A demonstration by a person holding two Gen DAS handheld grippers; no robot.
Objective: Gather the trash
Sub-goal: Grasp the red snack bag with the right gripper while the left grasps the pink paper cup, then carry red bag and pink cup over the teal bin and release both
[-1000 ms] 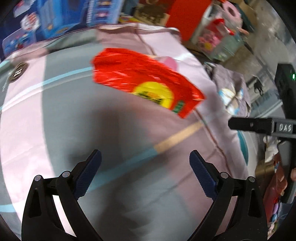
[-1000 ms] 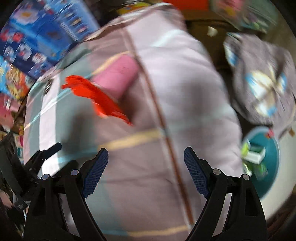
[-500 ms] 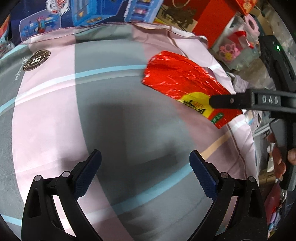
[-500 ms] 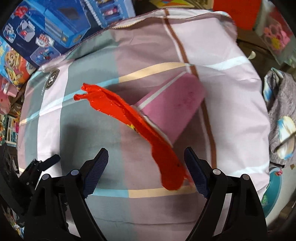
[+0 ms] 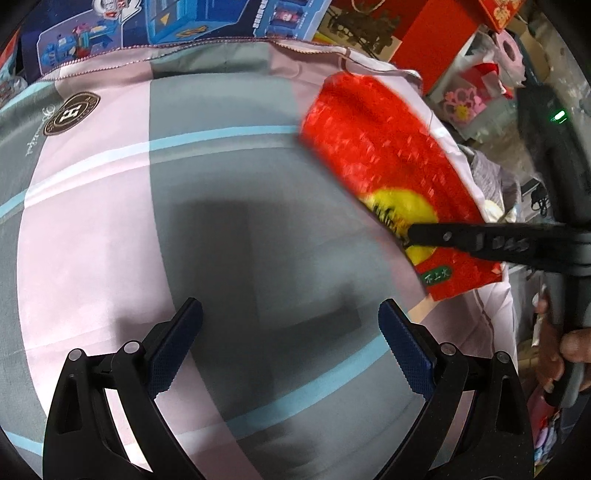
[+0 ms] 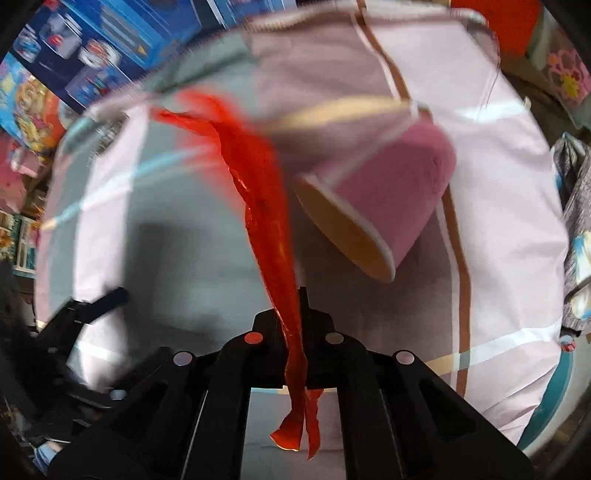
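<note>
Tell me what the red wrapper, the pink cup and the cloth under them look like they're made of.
Red wrapper: thin plastic or foil film, glossy; it glints and crumples into a thin strip where the right gripper pinches it. Pink cup: probably paper, matte, with a rolled pale rim and tan inside. Cloth: woven fabric, matte, with a stitched hem and printed stripes.

Looking like a cluttered home room — maybe doubling as toy storage. A bed-like surface is sitting centre, covered by a pink-and-grey checked sheet (image 5: 229, 206) with a round "H" logo (image 5: 72, 112). Boxed toys (image 5: 207, 18) in blue packaging are stacking up along the far edge, red cartons (image 5: 432, 40) and a pink flowered box (image 5: 465, 107) piling at far right. Grey printed fabric (image 6: 576, 229) is lying off the right side — more household clutter than shop display.
</note>
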